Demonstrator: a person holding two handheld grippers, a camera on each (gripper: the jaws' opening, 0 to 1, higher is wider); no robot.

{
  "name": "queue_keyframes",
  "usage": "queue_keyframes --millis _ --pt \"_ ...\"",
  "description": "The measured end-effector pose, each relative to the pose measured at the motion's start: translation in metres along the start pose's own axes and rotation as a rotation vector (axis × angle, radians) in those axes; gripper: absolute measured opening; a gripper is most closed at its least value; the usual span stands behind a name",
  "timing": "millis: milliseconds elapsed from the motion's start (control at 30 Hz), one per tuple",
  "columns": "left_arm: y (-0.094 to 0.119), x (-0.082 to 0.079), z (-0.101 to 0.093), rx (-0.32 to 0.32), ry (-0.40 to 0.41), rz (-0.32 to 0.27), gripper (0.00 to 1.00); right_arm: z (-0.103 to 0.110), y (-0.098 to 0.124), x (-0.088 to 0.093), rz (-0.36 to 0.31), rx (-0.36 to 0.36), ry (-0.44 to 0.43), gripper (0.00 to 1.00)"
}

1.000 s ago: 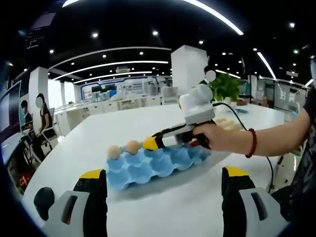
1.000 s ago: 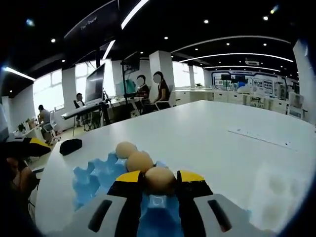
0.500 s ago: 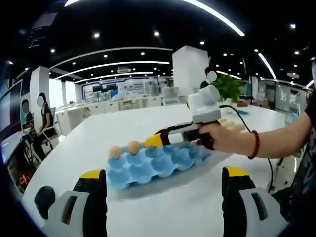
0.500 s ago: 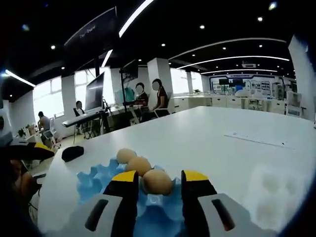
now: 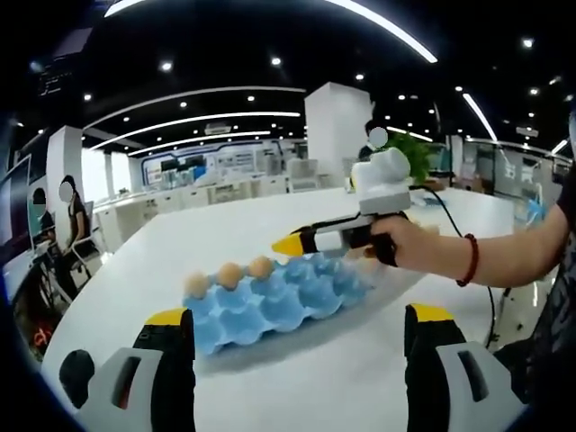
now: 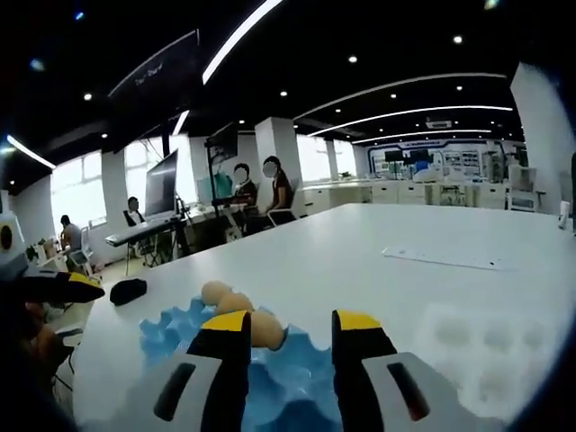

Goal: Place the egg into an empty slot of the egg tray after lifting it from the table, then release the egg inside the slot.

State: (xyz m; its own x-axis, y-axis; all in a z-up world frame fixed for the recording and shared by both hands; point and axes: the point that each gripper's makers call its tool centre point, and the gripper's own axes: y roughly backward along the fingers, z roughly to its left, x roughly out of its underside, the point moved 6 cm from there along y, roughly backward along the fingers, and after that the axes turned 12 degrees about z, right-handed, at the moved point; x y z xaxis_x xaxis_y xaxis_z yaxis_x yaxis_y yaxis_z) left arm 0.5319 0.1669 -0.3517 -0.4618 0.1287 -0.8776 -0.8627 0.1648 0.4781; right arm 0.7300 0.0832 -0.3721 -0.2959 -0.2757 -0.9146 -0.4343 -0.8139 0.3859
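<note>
A blue egg tray (image 5: 279,306) lies on the white table (image 5: 324,378). Three brown eggs sit in its far row: egg (image 5: 196,284), egg (image 5: 229,274) and egg (image 5: 261,266). My right gripper (image 5: 288,245), held by a hand, hovers just above and behind the third egg. In the right gripper view my right gripper (image 6: 290,319) is open with nothing between its jaws. The nearest egg (image 6: 267,329) rests in a slot of the tray (image 6: 297,382), beside the left jaw. My left gripper (image 5: 301,315) stands wide open in front of the tray, holding nothing.
A clear plastic egg tray (image 6: 486,337) lies on the table to the right. A black object (image 6: 129,290) sits near the far table edge. A thin paper strip (image 6: 441,259) lies further off. People sit at desks in the background.
My right gripper, shut on the egg a second ago, opened and drew up and back. The egg stays in its tray slot. My left gripper stayed open and nearly still.
</note>
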Motion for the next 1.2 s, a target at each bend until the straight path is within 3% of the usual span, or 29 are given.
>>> queue_keyframes --millis 433,633,1200 --pt "-0.015 -0.008 -0.014 0.046 -0.021 0.003 0.99 -0.034 0.035 0.004 -0.023 0.086 -0.028 0.37" --pt "-0.021 -0.013 -0.023 0.073 -0.042 0.008 0.99 -0.054 0.055 0.013 -0.013 0.162 -0.021 0.37" --pt "-0.026 -0.017 -0.03 0.094 -0.057 -0.001 0.99 -0.083 0.082 0.022 -0.017 0.234 -0.055 0.37"
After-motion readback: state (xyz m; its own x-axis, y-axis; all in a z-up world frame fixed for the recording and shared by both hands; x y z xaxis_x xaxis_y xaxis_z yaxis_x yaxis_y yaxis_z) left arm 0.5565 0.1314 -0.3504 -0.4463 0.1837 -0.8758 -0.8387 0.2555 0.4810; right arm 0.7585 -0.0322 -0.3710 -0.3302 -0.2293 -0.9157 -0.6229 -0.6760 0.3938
